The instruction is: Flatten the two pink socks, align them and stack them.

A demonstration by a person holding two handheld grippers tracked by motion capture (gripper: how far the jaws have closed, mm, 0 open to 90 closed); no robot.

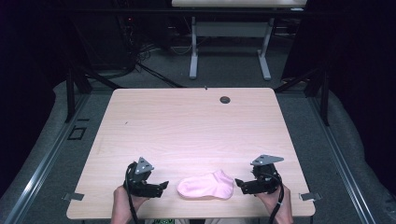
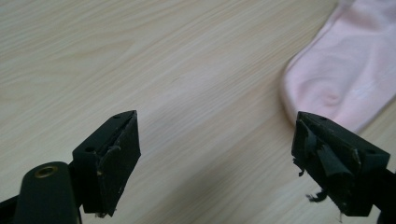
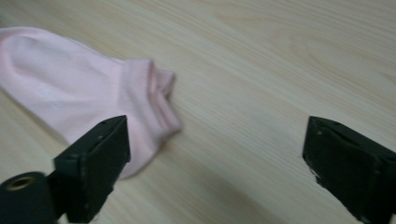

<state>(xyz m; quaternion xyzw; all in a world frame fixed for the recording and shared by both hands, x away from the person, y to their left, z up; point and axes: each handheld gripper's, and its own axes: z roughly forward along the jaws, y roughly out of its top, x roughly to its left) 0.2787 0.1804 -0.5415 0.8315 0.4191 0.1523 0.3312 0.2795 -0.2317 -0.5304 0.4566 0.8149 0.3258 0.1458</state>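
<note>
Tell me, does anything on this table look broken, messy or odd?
One thing: the black pad lining on the left tool looks worn. In the left gripper view, frayed shreds hang from its right-hand pad. The small pink cotton sock lies flat near the light wooden table's front edge, between both open tools, untouched.

Your left gripper (image 2: 212, 154) hangs over the table (image 2: 140, 56), jaws wide apart, the pink sock (image 2: 345, 74) lying just beyond the right jaw.
</note>
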